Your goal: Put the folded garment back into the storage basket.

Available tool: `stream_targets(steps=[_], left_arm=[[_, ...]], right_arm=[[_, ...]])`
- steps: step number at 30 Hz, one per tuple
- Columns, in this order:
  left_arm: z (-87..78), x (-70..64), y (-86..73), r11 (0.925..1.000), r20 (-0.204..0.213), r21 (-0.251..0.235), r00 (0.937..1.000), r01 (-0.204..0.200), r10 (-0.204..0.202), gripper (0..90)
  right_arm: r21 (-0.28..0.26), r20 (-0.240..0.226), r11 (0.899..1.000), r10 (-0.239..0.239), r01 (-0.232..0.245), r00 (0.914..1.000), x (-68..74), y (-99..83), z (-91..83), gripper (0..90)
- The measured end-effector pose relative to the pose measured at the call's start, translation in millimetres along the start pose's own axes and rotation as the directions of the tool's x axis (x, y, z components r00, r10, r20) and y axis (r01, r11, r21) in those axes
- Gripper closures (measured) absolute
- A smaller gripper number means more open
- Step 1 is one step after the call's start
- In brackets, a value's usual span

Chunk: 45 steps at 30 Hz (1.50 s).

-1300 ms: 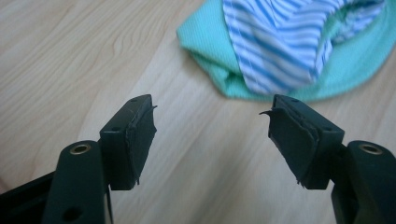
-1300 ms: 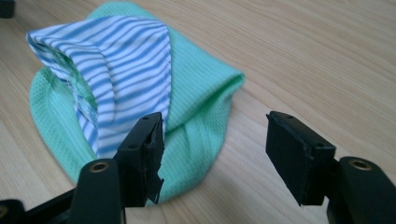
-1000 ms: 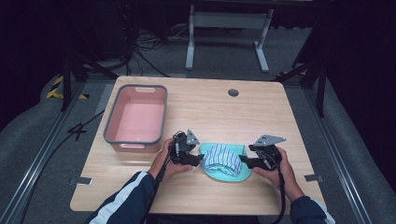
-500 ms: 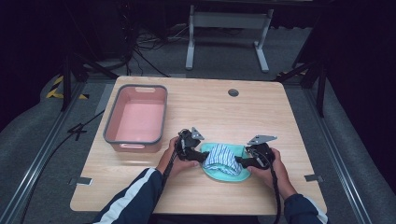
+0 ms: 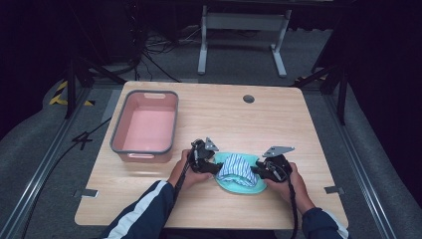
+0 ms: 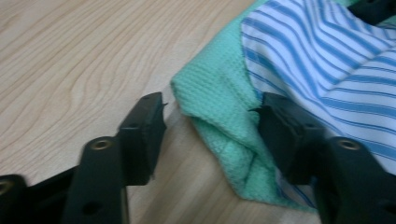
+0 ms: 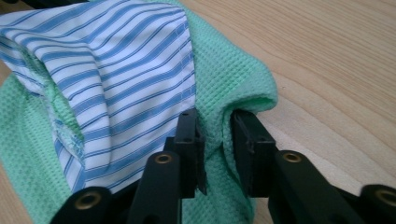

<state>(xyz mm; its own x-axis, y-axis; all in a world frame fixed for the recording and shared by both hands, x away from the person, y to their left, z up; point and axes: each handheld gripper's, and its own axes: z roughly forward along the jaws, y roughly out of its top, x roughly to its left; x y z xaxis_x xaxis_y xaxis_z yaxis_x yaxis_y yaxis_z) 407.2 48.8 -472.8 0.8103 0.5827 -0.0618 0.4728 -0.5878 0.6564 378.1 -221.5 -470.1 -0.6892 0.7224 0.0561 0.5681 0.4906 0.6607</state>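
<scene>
Tongs (image 5: pixel 259 171) pinch green cloth (image 7: pixel 224 84) | striped cloth (image 5: pixel 238 167) atop | pink bin (image 5: pixel 146 127) left

A lab: metal floor rails (image 5: pixel 37 186), loose cables (image 5: pixel 149 47), dark surroundings.

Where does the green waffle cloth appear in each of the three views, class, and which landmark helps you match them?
High view: green waffle cloth lies near the table's front edge, between both claws.
Left gripper view: centre to lower right, between the open jaws.
Right gripper view: left and right of centre, pinched.
Shared landmark: striped cloth lying on it.
</scene>
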Motion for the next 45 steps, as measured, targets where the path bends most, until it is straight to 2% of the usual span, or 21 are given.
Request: stream_targets(steps=[1,4,8,12,13,15,18,20,21,26,29,36,45], left_arm=[[-0.2,-1.0,0.1,1.0000,0.006,0.001,1.0000,0.003,-0.003,51.3],[-0.3,-1.7,0.2,1.0000,0.017,0.000,0.9999,-0.005,0.005,58.8],[0.8,-2.3,0.5,0.9999,0.052,-0.009,0.9986,-0.008,0.008,71.5],[1.4,-2.8,1.2,0.9999,0.060,-0.011,0.9982,0.001,0.000,79.3],[1.3,-4.5,2.3,0.9998,0.050,-0.009,0.9986,-0.017,0.017,80.6],[0.9,-5.4,3.3,0.9997,0.043,-0.009,0.9988,-0.022,0.023,82.7],[0.7,-5.5,4.5,0.9994,0.044,-0.002,0.9984,-0.034,0.034,84.0],[-2.2,-4.2,8.5,0.9988,0.060,0.001,0.9971,-0.048,0.048,84.3],[-3.7,-4.5,9.7,0.9991,0.064,-0.002,0.9971,-0.041,0.041,84.4],[-11.2,-7.4,17.2,0.9977,0.047,-0.016,0.9967,-0.065,0.066,84.4],[-17.5,-9.6,23.8,0.9960,0.033,-0.029,0.9958,-0.084,0.085,84.5],[-26.2,-11.8,35.8,0.9919,0.018,-0.008,0.9918,-0.126,0.127,84.5],[-38.0,-10.0,43.5,0.9889,-0.002,0.009,0.9889,-0.148,0.148,84.4]], right_arm=[[-0.001,-0.002,1.000,0.000,0.000,1.0000,0.3,-0.1,0.0,75.0],[-0.005,-0.007,1.000,-0.002,0.002,1.0000,0.6,-0.5,0.1,78.1],[-0.010,-0.001,1.000,-0.004,0.004,1.0000,2.3,-1.1,0.3,80.5],[-0.011,0.013,1.000,-0.012,0.012,0.9998,4.7,-0.8,0.0,81.3],[-0.008,0.018,1.000,-0.015,0.015,0.9997,5.4,-0.3,-0.4,81.9],[-0.006,0.018,1.000,-0.019,0.019,0.9997,5.3,-0.1,-1.2,82.4],[-0.012,0.009,1.000,-0.013,0.013,0.9999,4.1,1.0,-3.9,82.8],[-0.015,0.007,1.000,-0.013,0.014,0.9999,4.0,2.3,-6.3,82.9],[-0.020,0.006,1.000,-0.011,0.011,0.9999,4.3,3.1,-7.7,82.9],[-0.039,-0.002,0.999,-0.003,0.003,1.0000,5.1,7.2,-13.9,83.0],[-0.050,0.000,0.999,-0.016,0.016,0.9999,6.2,10.5,-19.1,83.0],[-0.063,0.015,0.998,-0.011,0.012,0.9998,6.6,18.9,-28.1,83.0],[-0.066,0.007,0.998,-0.015,0.015,0.9999,11.1,32.1,-31.8,83.0]])
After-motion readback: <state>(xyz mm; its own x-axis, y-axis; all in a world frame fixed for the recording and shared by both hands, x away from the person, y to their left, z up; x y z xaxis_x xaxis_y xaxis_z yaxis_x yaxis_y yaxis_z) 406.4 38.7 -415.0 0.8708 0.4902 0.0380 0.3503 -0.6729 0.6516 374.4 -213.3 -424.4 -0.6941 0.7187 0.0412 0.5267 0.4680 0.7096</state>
